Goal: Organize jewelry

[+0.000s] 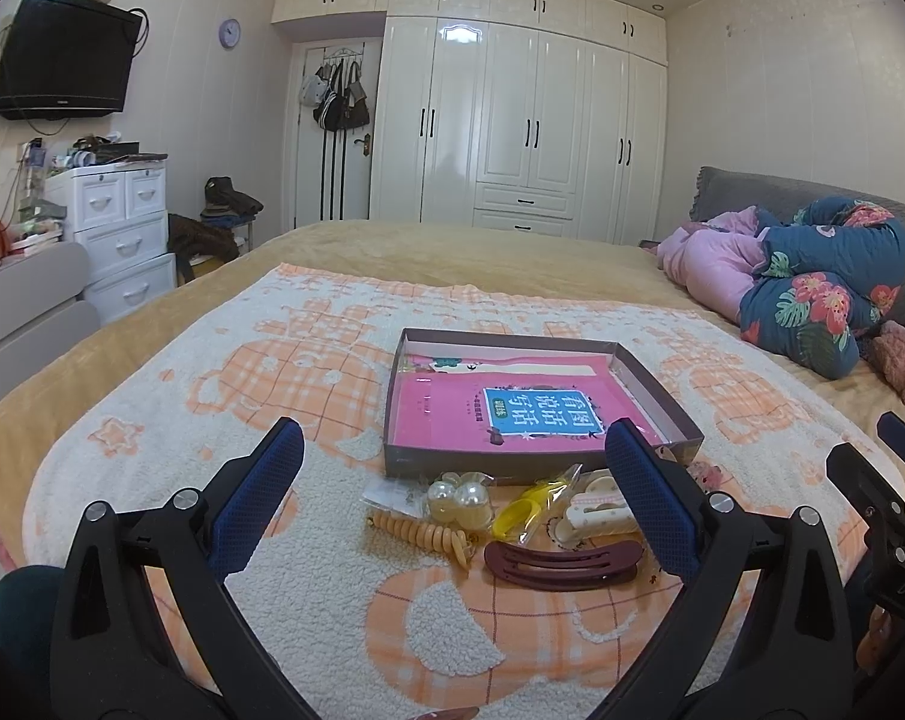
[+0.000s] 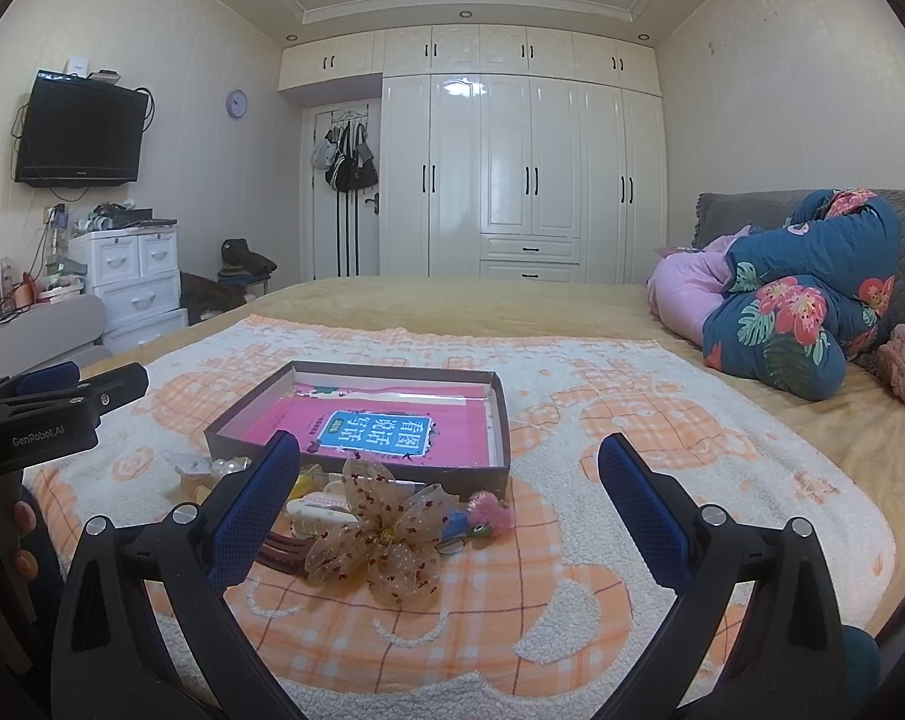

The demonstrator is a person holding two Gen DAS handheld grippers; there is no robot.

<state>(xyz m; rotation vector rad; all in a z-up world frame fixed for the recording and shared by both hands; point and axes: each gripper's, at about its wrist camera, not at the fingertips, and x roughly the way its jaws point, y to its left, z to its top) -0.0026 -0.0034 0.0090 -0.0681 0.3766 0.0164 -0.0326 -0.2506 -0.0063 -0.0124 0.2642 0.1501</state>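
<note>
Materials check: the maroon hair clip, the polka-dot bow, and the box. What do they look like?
maroon hair clip: looks like hard moulded plastic, fairly glossy, with slotted cutouts and a smooth curved edge.
polka-dot bow: sheer fabric, probably organza or tulle; the blanket pattern shows through the loops, which carry red dots around a gold centre.
box: likely cardboard, with thin straight walls, matte brown outside and pale inside.

The left hand-held gripper (image 1: 452,474) is held level and low, its blue-padded fingers (image 1: 260,498) spread wide with nothing between them. The right hand-held gripper (image 2: 449,486) sits alongside it, equally wide apart and holding nothing. In the right wrist view, the left device shows at the frame's left edge, with fingertips (image 2: 23,519) of the person's hand wrapped around it.
</note>
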